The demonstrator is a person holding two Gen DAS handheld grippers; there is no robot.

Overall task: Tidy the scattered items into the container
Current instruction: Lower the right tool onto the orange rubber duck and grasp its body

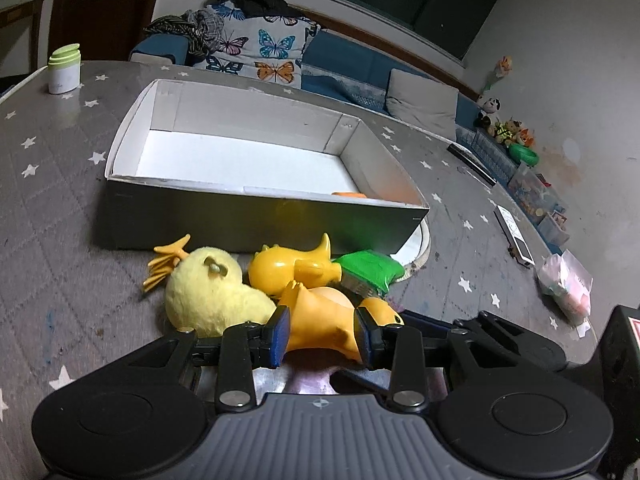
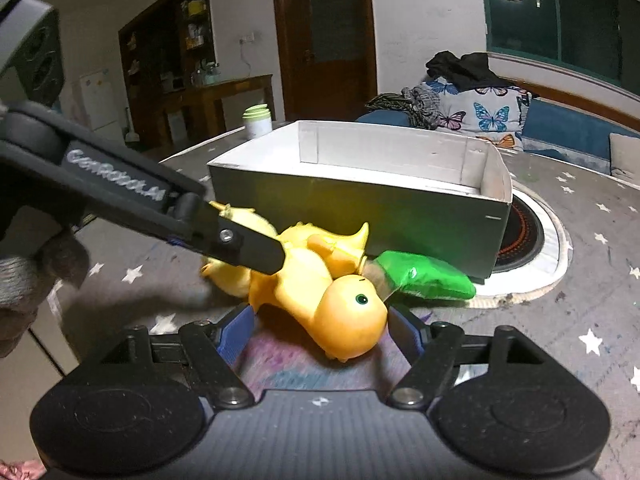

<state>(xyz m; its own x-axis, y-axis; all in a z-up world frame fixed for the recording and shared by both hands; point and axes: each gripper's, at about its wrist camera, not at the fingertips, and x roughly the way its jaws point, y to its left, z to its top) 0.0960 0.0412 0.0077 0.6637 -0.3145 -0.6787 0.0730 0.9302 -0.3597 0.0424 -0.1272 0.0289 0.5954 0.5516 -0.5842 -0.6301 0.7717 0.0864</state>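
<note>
An open white-lined box (image 1: 256, 204) stands on the star-patterned table; it also shows in the right wrist view (image 2: 360, 208). In front of it lie a yellow plush duck (image 1: 212, 292), a yellow plastic toy (image 1: 292, 270), an orange dragon toy (image 1: 324, 320) and a green brush (image 1: 370, 270). My left gripper (image 1: 322, 332) is shut on the orange dragon toy's body. My right gripper (image 2: 322, 332) is open, its fingers either side of the dragon's head (image 2: 352, 312). The left gripper's finger (image 2: 248, 248) crosses the right wrist view.
An orange item (image 1: 348, 195) lies in the box's near right corner. A white jar with a green lid (image 1: 64, 68) stands far left. A remote (image 1: 514, 236) and a plastic bag (image 1: 566, 284) lie right. A round cooker (image 2: 520, 236) sits beside the box.
</note>
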